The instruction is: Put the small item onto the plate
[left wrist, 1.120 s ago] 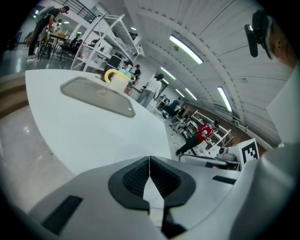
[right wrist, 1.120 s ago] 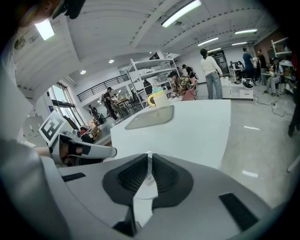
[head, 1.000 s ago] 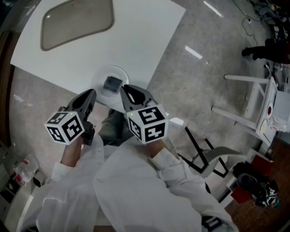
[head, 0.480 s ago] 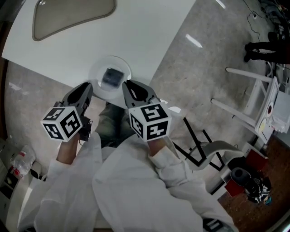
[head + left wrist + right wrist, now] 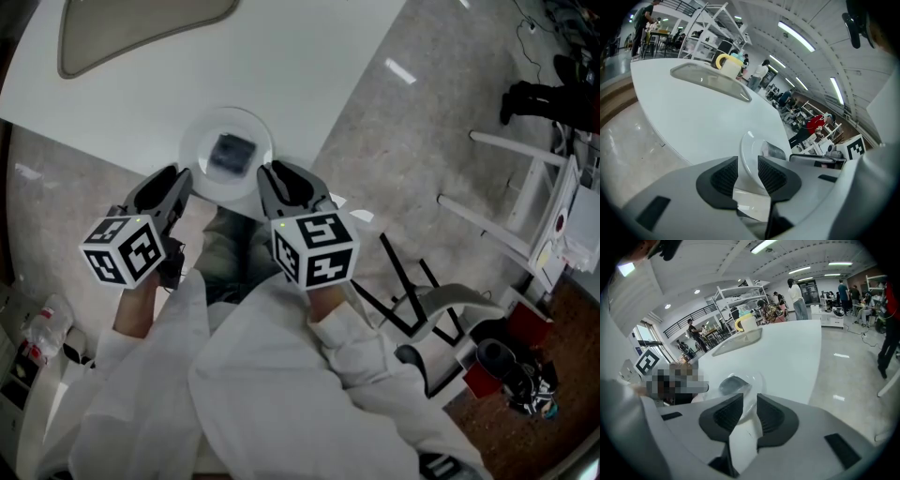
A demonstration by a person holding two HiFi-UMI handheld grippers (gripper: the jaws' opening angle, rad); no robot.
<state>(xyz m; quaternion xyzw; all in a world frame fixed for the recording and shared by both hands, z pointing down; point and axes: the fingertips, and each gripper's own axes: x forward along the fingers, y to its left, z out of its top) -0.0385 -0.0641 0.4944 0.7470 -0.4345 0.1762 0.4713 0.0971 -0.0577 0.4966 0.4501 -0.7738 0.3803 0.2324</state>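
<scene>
On the round white plate at the white tabletop's near edge lies the small dark-grey squarish item, likely light and stiff; pinch its opposite sides. The left claw, jaws just opened, and the right claw gape narrowly, both empty.

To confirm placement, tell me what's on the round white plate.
A small, dark grey, squarish item lies on the round white plate; the surface beneath it is covered.

My right tool points down at the edge of the white worktop, its dark ribbed jaws apart with nothing between them. Just beyond them, a small dark grey block lies on a clear round plate.
</scene>
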